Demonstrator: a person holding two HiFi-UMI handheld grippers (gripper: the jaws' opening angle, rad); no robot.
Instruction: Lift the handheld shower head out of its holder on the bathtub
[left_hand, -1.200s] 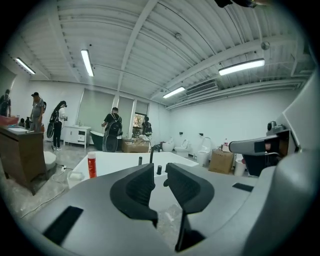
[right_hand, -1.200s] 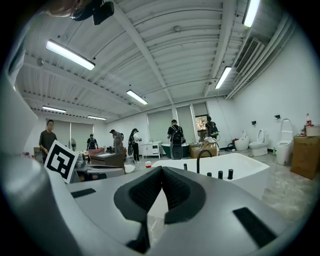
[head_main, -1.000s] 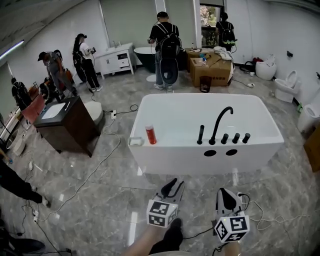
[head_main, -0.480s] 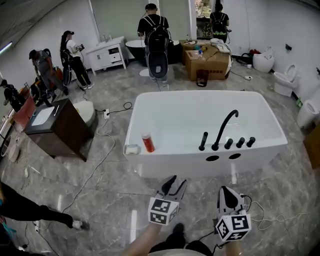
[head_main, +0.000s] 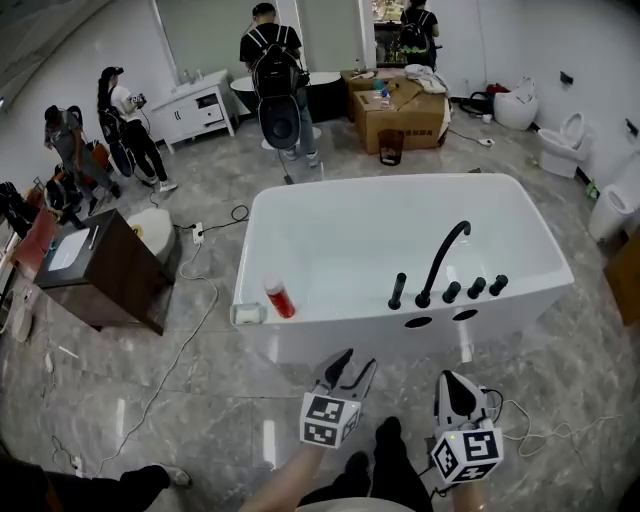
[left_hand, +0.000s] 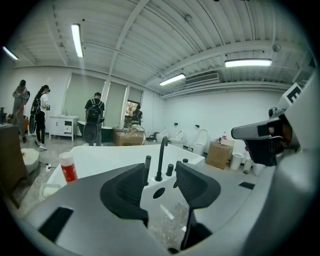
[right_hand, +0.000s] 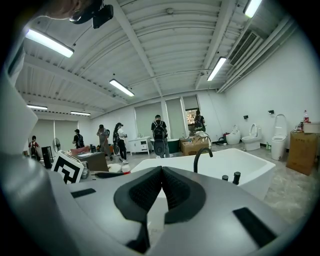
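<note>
The handheld shower head is a slim black stick standing upright in its holder on the white bathtub's near rim. It stands left of the curved black faucet and three black knobs. My left gripper hovers over the floor just short of the tub. Its jaws are opening with nothing between them, and the shower head shows through the gap of the left gripper. My right gripper is beside it, also short of the tub. The right gripper is shut and empty.
A red bottle and a soap dish sit on the tub's left rim. A dark cabinet stands at left. Cables trail on the marble floor. Several people, a cardboard box and toilets are farther back.
Both grippers and the view have come nearer to the bathtub. The left gripper's jaws have spread wider. The right gripper stays shut.
</note>
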